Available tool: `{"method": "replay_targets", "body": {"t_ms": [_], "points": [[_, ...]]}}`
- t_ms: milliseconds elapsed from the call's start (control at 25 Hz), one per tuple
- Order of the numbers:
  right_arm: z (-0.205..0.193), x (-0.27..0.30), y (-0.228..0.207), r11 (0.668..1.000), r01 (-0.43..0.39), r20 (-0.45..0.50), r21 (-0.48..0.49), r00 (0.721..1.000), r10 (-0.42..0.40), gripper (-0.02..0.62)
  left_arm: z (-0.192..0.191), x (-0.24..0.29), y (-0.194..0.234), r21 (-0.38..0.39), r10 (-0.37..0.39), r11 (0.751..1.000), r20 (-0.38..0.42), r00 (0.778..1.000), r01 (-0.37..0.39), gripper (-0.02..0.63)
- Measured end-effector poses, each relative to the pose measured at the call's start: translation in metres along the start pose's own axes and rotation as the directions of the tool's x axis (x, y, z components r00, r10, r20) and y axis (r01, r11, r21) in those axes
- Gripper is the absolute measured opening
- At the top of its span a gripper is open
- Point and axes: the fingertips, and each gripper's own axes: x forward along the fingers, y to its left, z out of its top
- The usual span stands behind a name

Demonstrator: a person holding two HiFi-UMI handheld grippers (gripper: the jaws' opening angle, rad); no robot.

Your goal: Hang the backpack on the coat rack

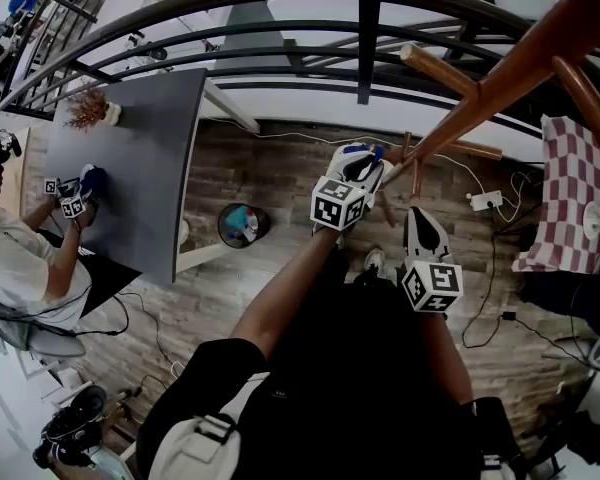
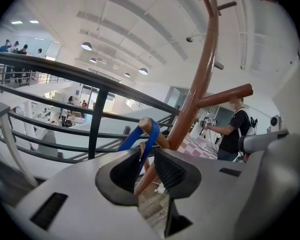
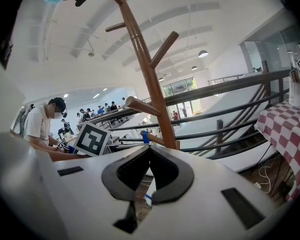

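Already the backpack's blue loop [image 2: 149,135] is draped over a peg [image 2: 161,141] of the coat rack [image 2: 201,79], pinched just under it by the left gripper [image 2: 148,158]; only release is judged left. The right gripper [image 3: 150,156] is closed, empty.

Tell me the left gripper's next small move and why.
Probably nudge the left gripper toward the trunk before letting go. Its jaws are shut on the blue strap, which is looped over the peg only right at the tip, so it might slip off there.

Open office mezzanine, railing [image 1: 368,53], desk [image 1: 150,168]
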Motion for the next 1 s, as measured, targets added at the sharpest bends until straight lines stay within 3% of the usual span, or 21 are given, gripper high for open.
{"method": "replay_targets", "body": {"t_ms": [600, 1000], "points": [[-0.001, 0.001, -0.002, 1.000, -0.021, -0.011, -0.007, 1.000, 0.021, 0.014, -0.001, -0.009, 0.001, -0.015, 0.033, 0.999, 0.003, 0.999, -0.033, 0.075], [-0.009, -0.001, 0.000, 0.999, -0.041, -0.046, -0.017, 0.998, 0.040, 0.014, -0.012, -0.022, -0.001, -0.007, 0.106, 0.994, -0.008, 0.994, -0.106, 0.008]]}}
